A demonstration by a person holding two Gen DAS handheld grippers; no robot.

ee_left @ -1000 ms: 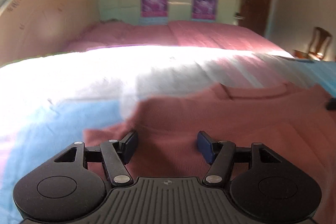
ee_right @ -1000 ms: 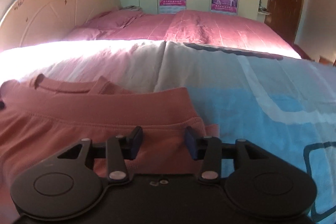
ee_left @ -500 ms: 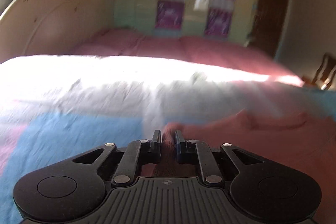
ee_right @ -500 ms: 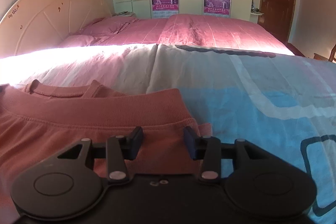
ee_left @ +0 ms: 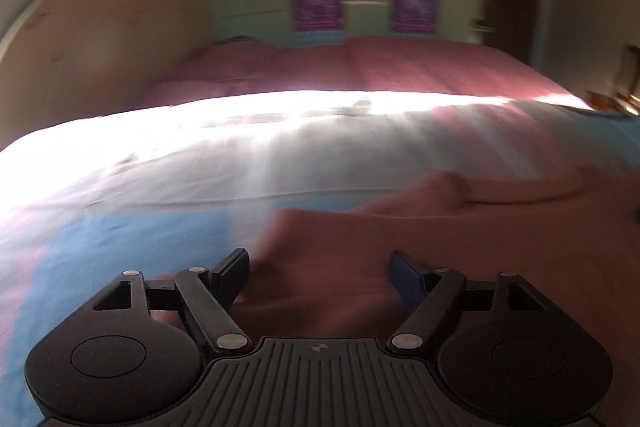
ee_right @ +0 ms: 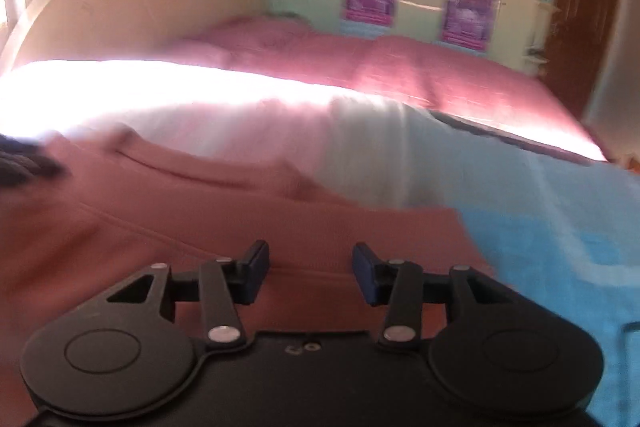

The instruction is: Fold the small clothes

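Opening jaws are seen on left gripper [ee_left: 318, 269] and right gripper [ee_right: 308, 267]. Fingers apart above pink sweater [ee_left: 460, 247]; nothing is clamped.

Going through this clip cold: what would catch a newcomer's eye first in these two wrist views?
Most likely the pink garment, spread on the blue and white bedspread and filling the foreground of both views. Next, the glaring band of sunlight across the middle of the bed. The left gripper and right gripper each hang over the garment, jaws opening, pads not pressing the cloth.
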